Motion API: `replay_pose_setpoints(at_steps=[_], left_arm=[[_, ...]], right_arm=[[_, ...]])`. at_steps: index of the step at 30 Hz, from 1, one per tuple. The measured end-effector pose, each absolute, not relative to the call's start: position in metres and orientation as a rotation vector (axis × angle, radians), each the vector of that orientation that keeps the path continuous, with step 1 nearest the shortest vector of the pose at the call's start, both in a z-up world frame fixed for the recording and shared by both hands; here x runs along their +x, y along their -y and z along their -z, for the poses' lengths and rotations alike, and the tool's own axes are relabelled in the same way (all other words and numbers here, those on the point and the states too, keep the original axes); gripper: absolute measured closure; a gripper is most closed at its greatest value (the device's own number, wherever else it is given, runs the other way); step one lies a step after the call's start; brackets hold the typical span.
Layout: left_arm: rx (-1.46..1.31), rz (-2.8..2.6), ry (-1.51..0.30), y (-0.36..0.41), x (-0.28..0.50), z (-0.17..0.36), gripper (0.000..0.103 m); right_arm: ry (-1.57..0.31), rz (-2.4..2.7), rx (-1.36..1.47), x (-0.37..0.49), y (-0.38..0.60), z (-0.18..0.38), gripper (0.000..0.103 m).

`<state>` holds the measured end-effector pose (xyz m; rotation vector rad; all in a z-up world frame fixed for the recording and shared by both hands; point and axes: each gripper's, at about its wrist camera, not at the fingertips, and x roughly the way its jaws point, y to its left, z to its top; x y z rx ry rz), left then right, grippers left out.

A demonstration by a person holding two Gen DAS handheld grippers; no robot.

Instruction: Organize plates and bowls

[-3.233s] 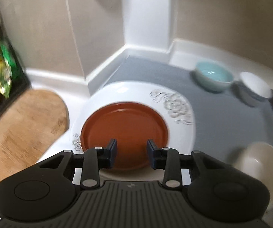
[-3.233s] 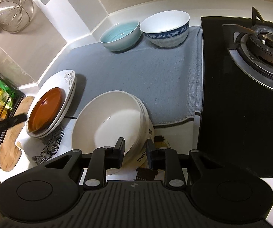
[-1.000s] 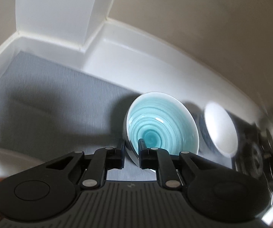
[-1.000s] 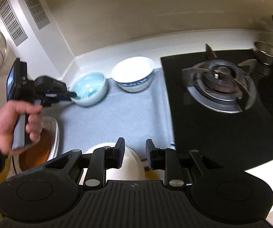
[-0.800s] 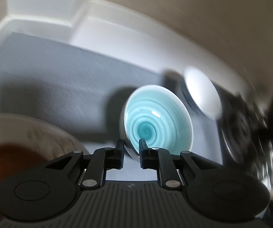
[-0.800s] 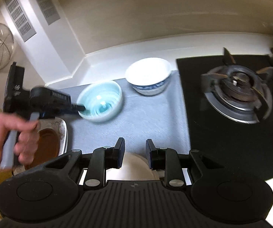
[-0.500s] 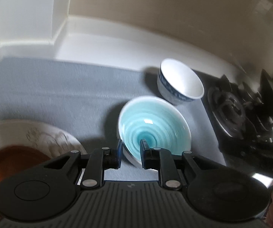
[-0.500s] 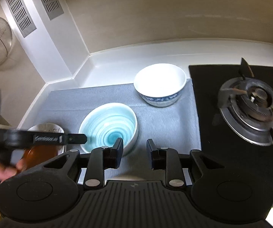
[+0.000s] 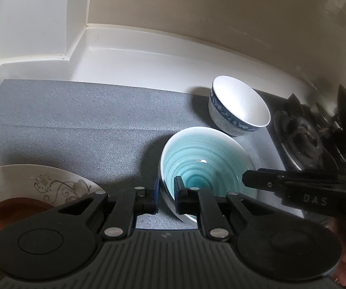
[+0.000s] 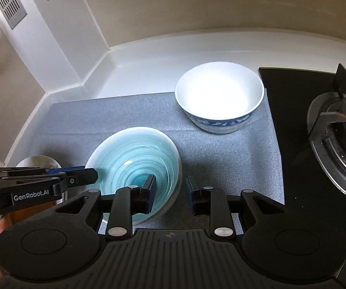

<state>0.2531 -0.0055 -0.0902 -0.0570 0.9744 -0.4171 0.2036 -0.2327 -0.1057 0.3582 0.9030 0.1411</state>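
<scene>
Since the earlier frame, the teal bowl [image 9: 204, 166] has been carried from beside the white bowl [image 9: 239, 106] toward the lower middle of the left view, above the mat [image 9: 76, 125]. Its near rim is pinched by the closed left gripper [image 9: 166, 192]. The right gripper [image 10: 170, 195] is seen partly open, empty, at the far rim. Glazed ceramic is judged stiff, slippery and breakable, so the rim should be held from both sides
</scene>
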Motion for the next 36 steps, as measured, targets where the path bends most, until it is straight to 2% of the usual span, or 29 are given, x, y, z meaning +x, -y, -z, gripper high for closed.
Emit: replay_pose_setpoints(at_steps=[4, 11, 14, 20, 36], left_arm=[[-0.040, 0.415, -0.969, 0.008, 0.254, 0.092, 0.090], [-0.027, 0.388, -0.939, 0.013, 0.251, 0.095, 0.091], [-0.049, 0.377, -0.932, 0.011, 0.249, 0.095, 0.093], [-0.032, 0.383, -0.898, 0.013, 0.239, 0.084, 0.093], [-0.042, 0.452, -0.802, 0.019, 0.184, 0.027, 0.093]], right_arm=[[-0.906, -0.151, 0.366, 0.207, 0.233, 0.110, 0.081], [-0.930, -0.158, 0.337, 0.211, 0.230, 0.114, 0.082], [-0.937, -0.158, 0.299, 0.211, 0.226, 0.115, 0.087], [-0.947, -0.146, 0.284, 0.209, 0.226, 0.114, 0.089], [-0.811, -0.118, 0.308, 0.156, 0.243, 0.050, 0.090]])
